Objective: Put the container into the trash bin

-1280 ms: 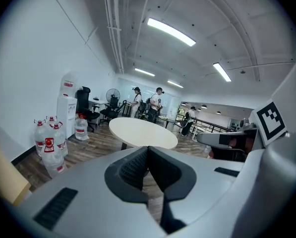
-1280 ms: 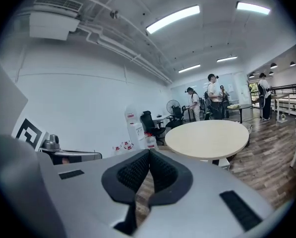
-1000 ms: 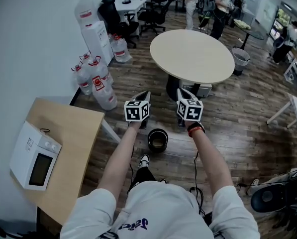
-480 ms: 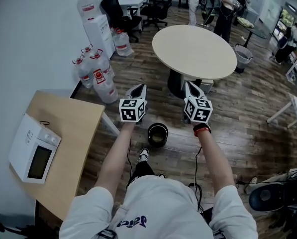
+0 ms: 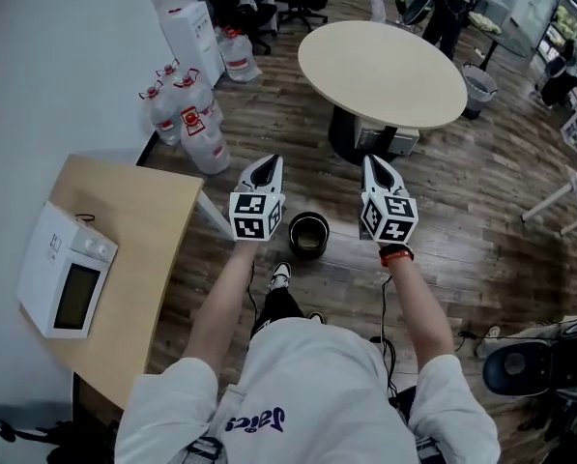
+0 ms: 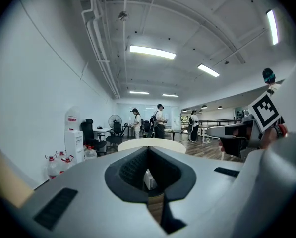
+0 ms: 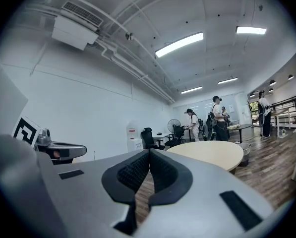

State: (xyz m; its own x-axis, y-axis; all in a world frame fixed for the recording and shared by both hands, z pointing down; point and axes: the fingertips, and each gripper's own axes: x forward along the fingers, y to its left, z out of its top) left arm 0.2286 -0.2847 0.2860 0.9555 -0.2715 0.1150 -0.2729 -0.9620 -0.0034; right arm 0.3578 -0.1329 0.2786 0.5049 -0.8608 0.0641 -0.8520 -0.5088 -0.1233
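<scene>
- Both grippers are only seen together from the head view: the left gripper (image 5: 267,163) and the right gripper (image 5: 376,163) are held side by side, pointed toward the round table (image 5: 383,61).
- The black trash bin (image 5: 308,256) shows up in the head view alone, standing on the floor on the person's side of the round table, roughly between the two marker cubes.
- Something pale (image 5: 307,238) can be made out inside it. Whether that's the container honestly can't be told, and no container is seen anywhere else.
- Jaw state is better read in the gripper views. In the left gripper view the pads (image 6: 135,168) are pressed together at the tip with nothing gripped.
- Same story in the right gripper view, where the pads (image 7: 160,172) meet and nothing is held.
- A white box (image 6: 148,180) under the round table is framed through the gap below the left jaws.
- People (image 6: 159,120) standing beyond the round table are shown upright in both gripper views, but are cropped at the top edge of the head view.
- A microwave (image 5: 66,269) on a wooden desk (image 5: 148,249) and water bottles (image 5: 196,129), well left of the round table, are laid out clearly only from the head.
- Ceiling lights (image 7: 180,44) are caught only by the gripper cameras.
</scene>
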